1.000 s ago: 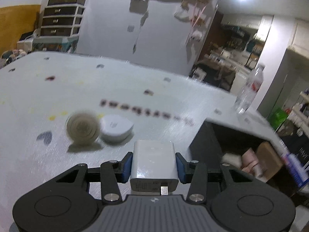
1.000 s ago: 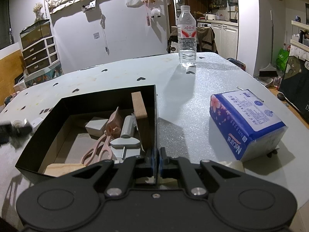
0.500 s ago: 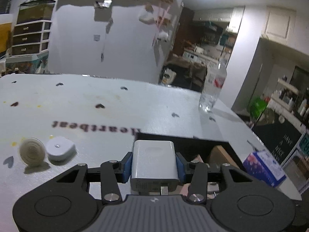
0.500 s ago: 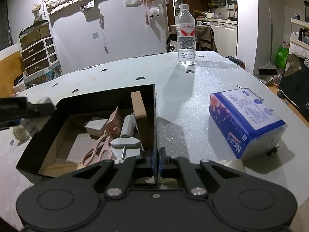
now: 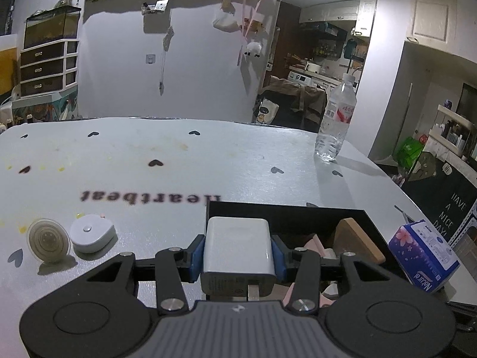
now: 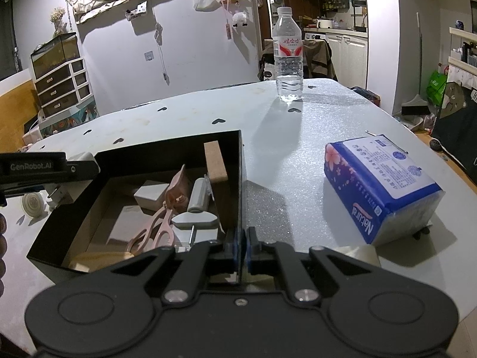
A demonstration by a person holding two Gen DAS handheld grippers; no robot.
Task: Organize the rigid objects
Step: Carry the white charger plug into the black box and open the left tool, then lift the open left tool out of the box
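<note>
We see the left tongs point(image 5: 238, 255) clamped on a white charger block point(image 5: 238, 249), its blue pads pressing both flat sides, with the plug end turned back toward the camera. From the right wrist view, the left tongs point(image 6: 74, 168) hang over the left edge of the black box point(image 6: 238, 161), with the charger block point(image 6: 64, 192) partly inside that edge and above the box floor, not resting on anything.

The right tongs point(image 6: 242, 246) are closed down on the thin right wall of the black box, near its front corner, pinching the wall between their pads.

Inside the box we can make out pink scissors point(image 6: 155, 229), a wooden block point(image 6: 215, 161) leaning against the right wall, a white rectangular piece point(image 6: 150, 194) and a grey-white tool with a metal pin point(image 6: 195, 219).

On the surface point(image 5: 208, 161) left of the box lie a round cream disc point(image 5: 47, 240) standing on edge and, just beside it, a white rounded puck point(image 5: 92, 232). To the right of the box sits a blue tissue pack point(image 6: 381, 191), and a water bottle point(image 6: 287, 53) stands upright far back.
</note>
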